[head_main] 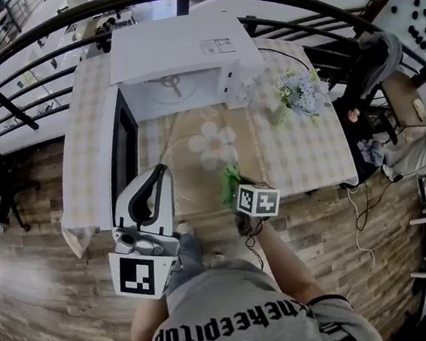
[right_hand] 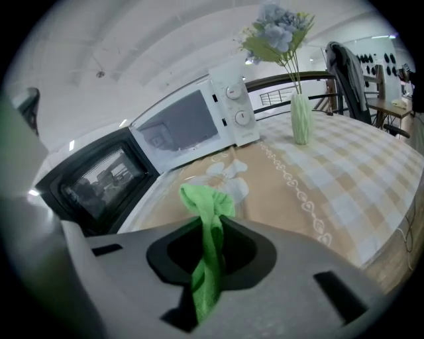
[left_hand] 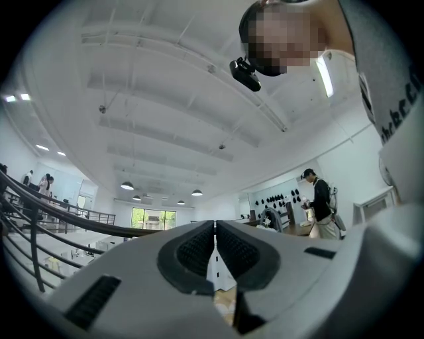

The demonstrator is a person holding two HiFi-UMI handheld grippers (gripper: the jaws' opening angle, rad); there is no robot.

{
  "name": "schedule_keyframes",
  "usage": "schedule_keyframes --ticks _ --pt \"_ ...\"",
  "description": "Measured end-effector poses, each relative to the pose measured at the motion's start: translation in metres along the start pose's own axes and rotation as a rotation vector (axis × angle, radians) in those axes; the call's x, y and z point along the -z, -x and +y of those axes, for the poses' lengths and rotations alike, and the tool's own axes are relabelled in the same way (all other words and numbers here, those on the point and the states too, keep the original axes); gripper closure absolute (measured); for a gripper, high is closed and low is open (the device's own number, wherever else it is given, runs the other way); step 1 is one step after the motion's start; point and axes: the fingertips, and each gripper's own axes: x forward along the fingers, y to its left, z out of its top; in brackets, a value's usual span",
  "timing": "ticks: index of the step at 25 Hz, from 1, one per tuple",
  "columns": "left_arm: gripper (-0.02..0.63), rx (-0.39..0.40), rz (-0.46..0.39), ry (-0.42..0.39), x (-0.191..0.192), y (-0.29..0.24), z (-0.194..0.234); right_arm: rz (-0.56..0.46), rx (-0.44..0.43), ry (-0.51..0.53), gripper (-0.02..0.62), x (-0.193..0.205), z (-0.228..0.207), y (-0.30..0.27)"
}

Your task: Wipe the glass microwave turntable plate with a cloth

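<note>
The glass turntable plate point(head_main: 190, 168) lies flat on the tablecloth in front of the microwave; in the right gripper view its clear rim point(right_hand: 169, 189) shows just beyond the jaws. My right gripper point(head_main: 239, 186) point(right_hand: 212, 248) is shut on a green cloth point(head_main: 230, 181) point(right_hand: 207, 208), whose bunched end hangs over the plate's near right edge. My left gripper point(head_main: 153, 187) point(left_hand: 215, 248) is held off the table's near edge, tilted up toward the ceiling. Its jaws are shut with nothing between them.
A white microwave point(head_main: 179, 63) stands at the table's back, its dark door point(head_main: 124, 149) swung open to the left. A green vase of flowers point(head_main: 299, 92) point(right_hand: 300, 116) stands at the right. Railings curve behind the table. A person point(left_hand: 321, 202) stands far off.
</note>
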Motion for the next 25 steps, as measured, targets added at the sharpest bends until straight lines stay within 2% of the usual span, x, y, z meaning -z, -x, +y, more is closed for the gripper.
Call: schedule_keyframes --ticks 4,12,25 --pt "0.594 -0.028 -0.079 -0.008 -0.022 -0.006 0.001 -0.111 -0.046 0.029 0.548 -0.020 0.011 0.023" --pt "0.594 -0.030 -0.064 -0.004 -0.025 -0.007 -0.010 -0.256 -0.081 0.144 0.548 -0.049 0.028 0.066" --pt "0.594 -0.021 -0.062 -0.011 -0.031 -0.008 -0.025 -0.423 -0.097 0.256 0.545 -0.090 0.049 0.124"
